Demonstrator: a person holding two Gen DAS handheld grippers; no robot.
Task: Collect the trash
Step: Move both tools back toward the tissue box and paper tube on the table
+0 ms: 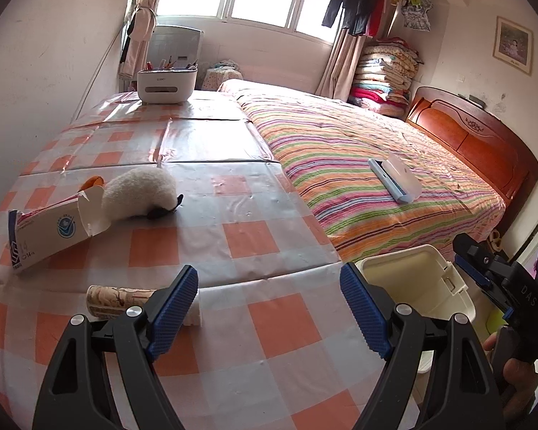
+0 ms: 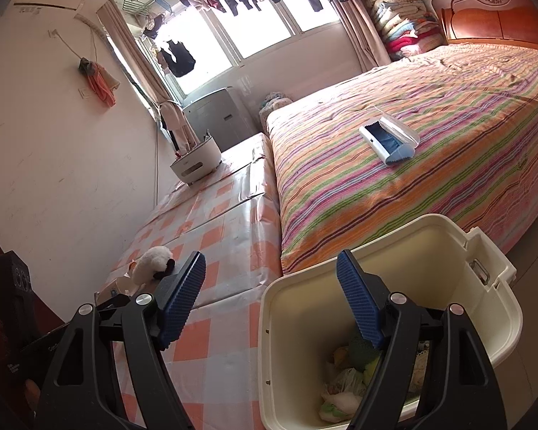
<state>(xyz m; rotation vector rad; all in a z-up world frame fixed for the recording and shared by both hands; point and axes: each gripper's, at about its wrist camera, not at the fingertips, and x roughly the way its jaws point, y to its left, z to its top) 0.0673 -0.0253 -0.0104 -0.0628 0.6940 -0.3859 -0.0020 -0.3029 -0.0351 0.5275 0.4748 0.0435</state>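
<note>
Both tongs gape empty, left tongs over the table, right tongs angled above the bin.

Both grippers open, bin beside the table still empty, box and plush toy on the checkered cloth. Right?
Not quite: the bin is not empty. The right wrist view shows crumpled trash at its bottom. The rest holds: left gripper and right gripper open, box and plush toy on the cloth.

Orange-and-white checked tablecloth, multicoloured striped bedspread, cream bin, blue-padded black grippers
</note>
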